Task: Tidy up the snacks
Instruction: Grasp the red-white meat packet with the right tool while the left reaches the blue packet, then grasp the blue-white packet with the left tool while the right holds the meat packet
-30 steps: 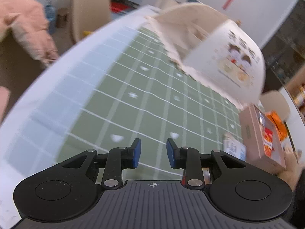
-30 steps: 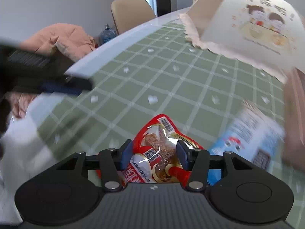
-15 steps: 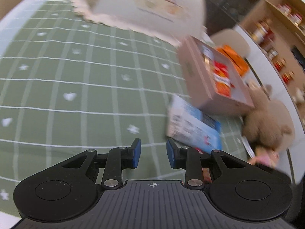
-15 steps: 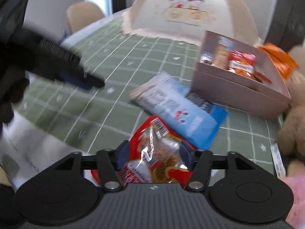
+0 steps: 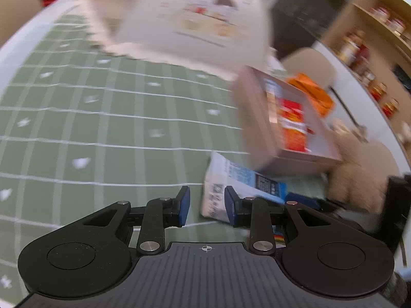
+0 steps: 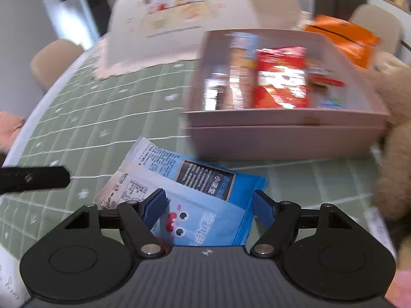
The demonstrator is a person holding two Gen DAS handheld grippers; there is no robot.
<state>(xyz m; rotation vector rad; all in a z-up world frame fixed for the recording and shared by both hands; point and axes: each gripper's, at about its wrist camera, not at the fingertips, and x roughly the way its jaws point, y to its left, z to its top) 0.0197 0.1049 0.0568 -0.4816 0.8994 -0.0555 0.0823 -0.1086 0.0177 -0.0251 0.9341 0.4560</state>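
The right hand-held gripper (image 6: 208,206) had dropped the red packet seen a moment before; its jaws were opening over the blue snack bag (image 6: 203,192) on the desk (image 6: 84,118), just beside the box (image 6: 282,138). The left hand-held gripper (image 5: 207,205) hung empty, part open.

Right hand-held gripper (image 6: 209,206) opening
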